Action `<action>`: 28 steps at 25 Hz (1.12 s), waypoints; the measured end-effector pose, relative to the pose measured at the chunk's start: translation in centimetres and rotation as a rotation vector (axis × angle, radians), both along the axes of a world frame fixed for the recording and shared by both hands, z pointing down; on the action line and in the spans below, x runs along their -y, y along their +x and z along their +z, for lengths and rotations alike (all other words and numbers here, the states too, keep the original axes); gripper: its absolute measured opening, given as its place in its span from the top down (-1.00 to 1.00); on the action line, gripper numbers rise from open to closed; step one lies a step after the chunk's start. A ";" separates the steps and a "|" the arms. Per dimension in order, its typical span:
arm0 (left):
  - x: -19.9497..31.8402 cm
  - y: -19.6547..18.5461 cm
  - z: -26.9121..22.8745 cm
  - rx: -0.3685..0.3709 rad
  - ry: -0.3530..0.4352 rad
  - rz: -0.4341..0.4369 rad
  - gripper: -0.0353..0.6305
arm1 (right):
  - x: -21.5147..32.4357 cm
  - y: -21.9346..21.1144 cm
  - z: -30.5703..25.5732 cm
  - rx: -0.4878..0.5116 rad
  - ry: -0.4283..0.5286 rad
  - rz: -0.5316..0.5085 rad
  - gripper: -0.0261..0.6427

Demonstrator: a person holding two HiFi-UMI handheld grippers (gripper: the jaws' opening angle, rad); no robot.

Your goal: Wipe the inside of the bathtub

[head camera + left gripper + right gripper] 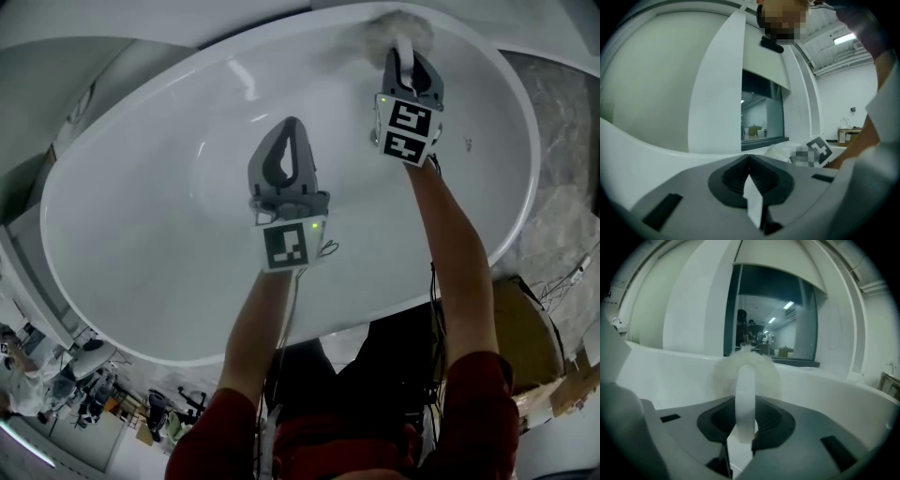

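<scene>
A glossy white oval bathtub (141,281) stood on a pale grey floor (37,84), with a mottled grey surface (562,187) beside its right rim. At its far end, a white fluffy round brush (389,33) touched the inner wall just below the rim.

1. The bathtub (141,216) is white, smooth and egg-shaped. It fills most of the head view, slanting from lower left to upper right.
2. The brush (398,33) has a round, fluffy white head and a white handle. It sits at the top right by the tub's far rim, with its handle pinched in the right gripper (405,58).
</scene>
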State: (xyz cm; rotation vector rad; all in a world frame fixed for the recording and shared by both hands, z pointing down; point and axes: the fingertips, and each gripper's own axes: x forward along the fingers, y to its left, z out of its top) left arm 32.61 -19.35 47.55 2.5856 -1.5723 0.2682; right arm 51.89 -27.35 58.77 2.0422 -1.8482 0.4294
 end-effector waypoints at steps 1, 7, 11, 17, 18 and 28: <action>0.0 0.6 -0.1 0.002 0.002 0.011 0.85 | -0.2 1.0 0.1 0.007 -0.002 0.026 0.64; 0.0 2.4 -0.4 0.002 0.005 0.040 0.85 | -1.5 4.5 0.8 0.052 -0.027 0.152 0.65; -0.4 1.6 -1.3 -0.007 0.018 0.026 0.85 | -1.7 4.1 0.5 0.039 -0.048 0.161 0.64; -1.3 -1.2 -4.1 -0.022 0.037 -0.019 0.85 | -3.6 2.1 -3.3 0.121 -0.007 0.182 0.64; -1.5 -1.8 -5.0 -0.024 0.040 -0.026 0.85 | -4.2 1.2 -4.6 0.139 0.005 0.180 0.64; -2.3 -12.8 -17.7 -0.031 0.053 -0.073 0.85 | -9.0 -16.7 -20.3 0.165 0.120 -0.002 0.65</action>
